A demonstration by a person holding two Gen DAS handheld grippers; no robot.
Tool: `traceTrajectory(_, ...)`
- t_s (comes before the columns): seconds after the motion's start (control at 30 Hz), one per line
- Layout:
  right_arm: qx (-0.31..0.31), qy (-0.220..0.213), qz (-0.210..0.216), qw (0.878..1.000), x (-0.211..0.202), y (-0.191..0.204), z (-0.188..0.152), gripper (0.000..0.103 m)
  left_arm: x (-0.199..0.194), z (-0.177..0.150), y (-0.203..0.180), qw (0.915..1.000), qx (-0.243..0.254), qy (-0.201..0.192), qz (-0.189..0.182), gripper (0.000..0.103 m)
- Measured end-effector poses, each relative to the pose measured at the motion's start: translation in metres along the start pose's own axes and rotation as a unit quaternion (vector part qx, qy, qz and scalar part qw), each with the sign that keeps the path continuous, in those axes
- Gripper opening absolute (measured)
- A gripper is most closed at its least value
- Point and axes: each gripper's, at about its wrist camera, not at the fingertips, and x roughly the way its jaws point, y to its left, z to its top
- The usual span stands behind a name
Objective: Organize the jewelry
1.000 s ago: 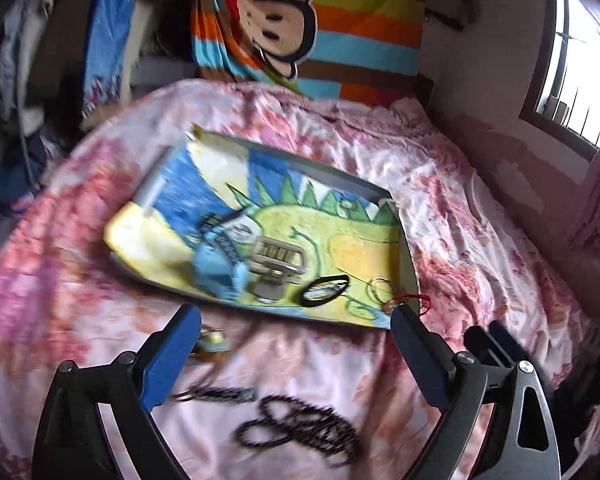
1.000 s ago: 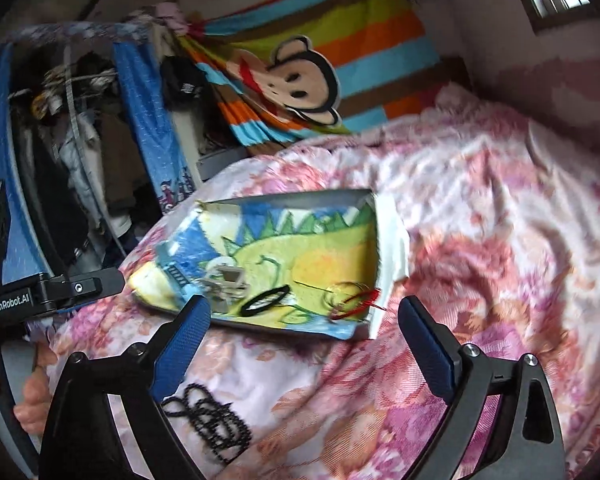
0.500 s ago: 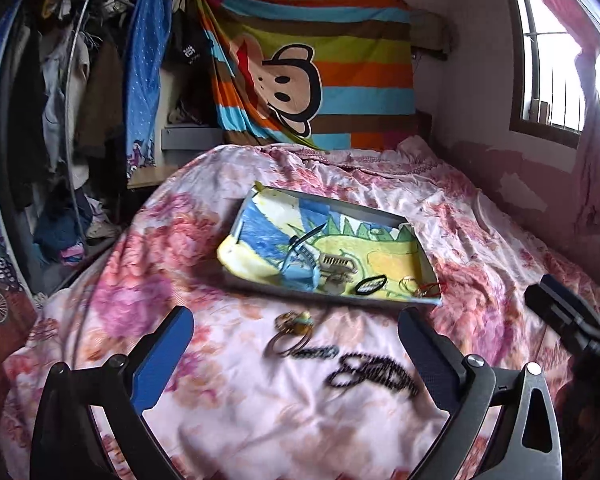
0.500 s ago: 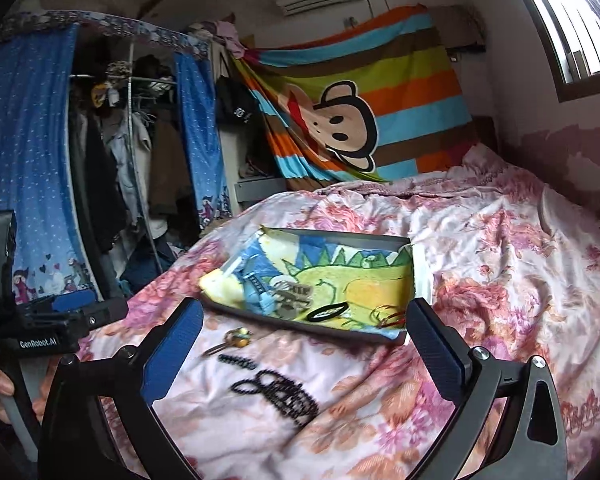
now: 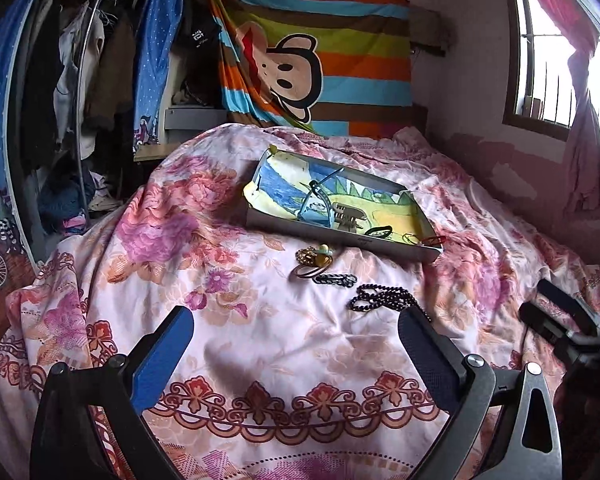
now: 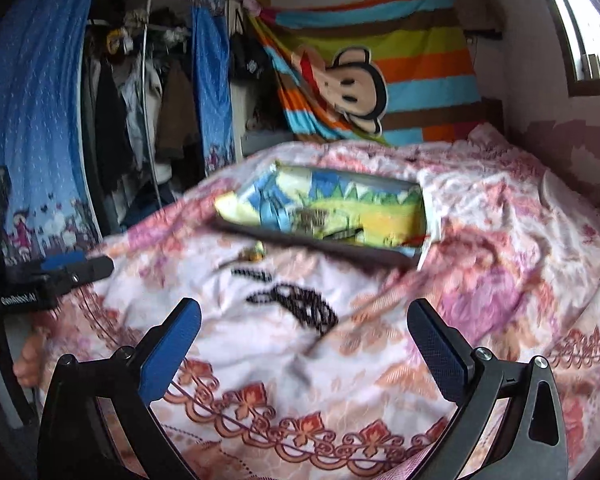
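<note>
Jewelry's split up: some sits in the tray (image 5: 342, 240) on the bed (image 5: 236, 332), black beads (image 5: 380, 300) lie loose in front. Left tool (image 5: 296, 354) and right tool (image 6: 304, 344) both gape wide, gripping nothing.

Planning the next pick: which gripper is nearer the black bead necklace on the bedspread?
Left, narrowly. The black bead necklace lies just beyond the left gripper, by its right finger. The right gripper is open too, slightly further back.

Pink floral bedspread (image 5: 228, 320), black beaded necklace (image 5: 380, 300).
</note>
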Motion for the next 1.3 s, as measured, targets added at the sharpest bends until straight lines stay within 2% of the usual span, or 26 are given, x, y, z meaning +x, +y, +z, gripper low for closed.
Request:
traceTrajectory(0.23,0.009,0.042,-0.001,0.999,0.019,-0.004,-0.012,0.101,0.024,-0.011,-0.001,0.9984,0.012,0.052,0.018,0.103)
traceTrajectory(0.43,0.022,0.063,0.003,0.998,0.029,-0.006,-0.012,0.101,0.031,-0.013,-0.006,0.9973,0.032,0.061,0.027,0.103)
traceTrajectory(0.77,0.007,0.112,0.022,0.993,0.052,-0.012,-0.004,0.101,0.057,0.002,0.001,0.9969,0.018,0.076,0.008,0.103)
traceTrajectory(1.03,-0.009,0.113,0.030,0.993,0.080,-0.033,0.021,0.101,0.086,0.021,0.013,0.9958,-0.005,0.091,-0.014,0.103)
traceTrajectory(1.17,-0.003,0.149,0.053,0.987,0.110,-0.043,0.026,0.101,0.109,0.030,0.007,0.9944,0.022,0.103,-0.006,0.103)
traceTrajectory(1.3,-0.026,0.177,0.074,0.981,0.132,-0.041,0.026,0.101,0.129,0.035,-0.007,0.9907,0.088,0.104,-0.003,0.103)
